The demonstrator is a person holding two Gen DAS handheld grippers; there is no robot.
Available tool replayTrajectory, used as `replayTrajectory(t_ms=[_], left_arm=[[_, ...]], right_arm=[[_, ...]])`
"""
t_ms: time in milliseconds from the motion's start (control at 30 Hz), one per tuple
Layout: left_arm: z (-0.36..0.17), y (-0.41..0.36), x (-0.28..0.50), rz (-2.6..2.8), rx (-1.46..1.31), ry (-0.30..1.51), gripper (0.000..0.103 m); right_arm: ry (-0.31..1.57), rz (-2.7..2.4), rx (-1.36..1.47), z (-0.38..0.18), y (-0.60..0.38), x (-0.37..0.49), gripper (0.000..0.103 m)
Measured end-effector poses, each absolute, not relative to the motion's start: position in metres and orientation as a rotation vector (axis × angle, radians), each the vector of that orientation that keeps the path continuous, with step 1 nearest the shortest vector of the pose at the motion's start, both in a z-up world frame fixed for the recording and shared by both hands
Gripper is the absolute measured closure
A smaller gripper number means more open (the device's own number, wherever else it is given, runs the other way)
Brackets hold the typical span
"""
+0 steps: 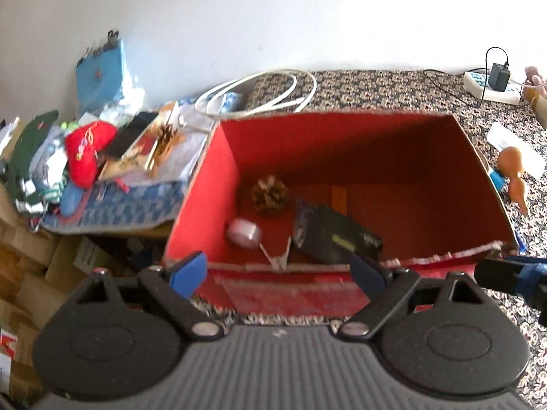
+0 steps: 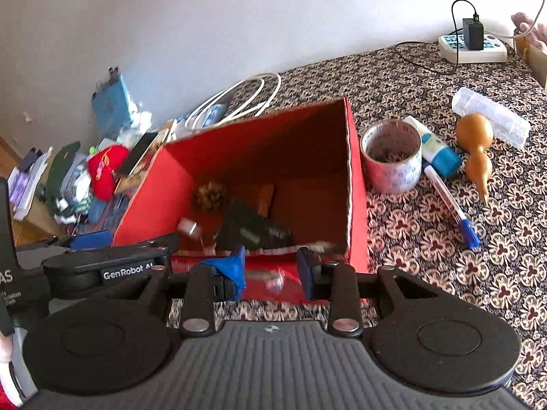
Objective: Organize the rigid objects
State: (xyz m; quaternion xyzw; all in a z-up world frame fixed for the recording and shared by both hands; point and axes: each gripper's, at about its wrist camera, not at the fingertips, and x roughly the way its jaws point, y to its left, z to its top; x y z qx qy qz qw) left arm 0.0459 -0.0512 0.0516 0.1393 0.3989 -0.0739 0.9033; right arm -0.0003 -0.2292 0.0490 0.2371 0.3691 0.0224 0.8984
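Between the right gripper's [image 2: 271, 273] blue-padded jaws, which stand narrowly apart, nothing is clearly held; a pale blur there looks like print on the box front. The left gripper [image 1: 278, 273] hovers alongside with jaws spread wide and empty. Just beyond both sits the red cardboard box [image 2: 355, 177], already holding a scaly pine cone [image 2: 209, 195] and a matt black carton [image 2: 256, 232]. The loose things lie to the box's right on the patterned counter [image 2: 427, 273], so the right hand is nearer: a glossy tape roll [image 2: 391, 167] standing on end, a smooth tan gourd [image 2: 475, 150], and a slim marker [image 2: 448, 205] whose long axis slants away from the box.
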Motion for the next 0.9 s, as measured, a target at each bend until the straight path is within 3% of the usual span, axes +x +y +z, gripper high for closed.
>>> replayTrajectory(t_ms=[567, 900], left_arm=[[0.061, -0.039, 0.106, -0.201, 0.312, 0.793, 0.012], [0.043, -0.043, 0.14, -0.204, 0.265, 0.804, 0.011]], right_arm=[[0.746, -0.066, 0.47, 0.055, -0.217, 0.06, 0.086], [0.809, -0.101, 0.354, 0.03, -0.225, 0.113, 0.086]])
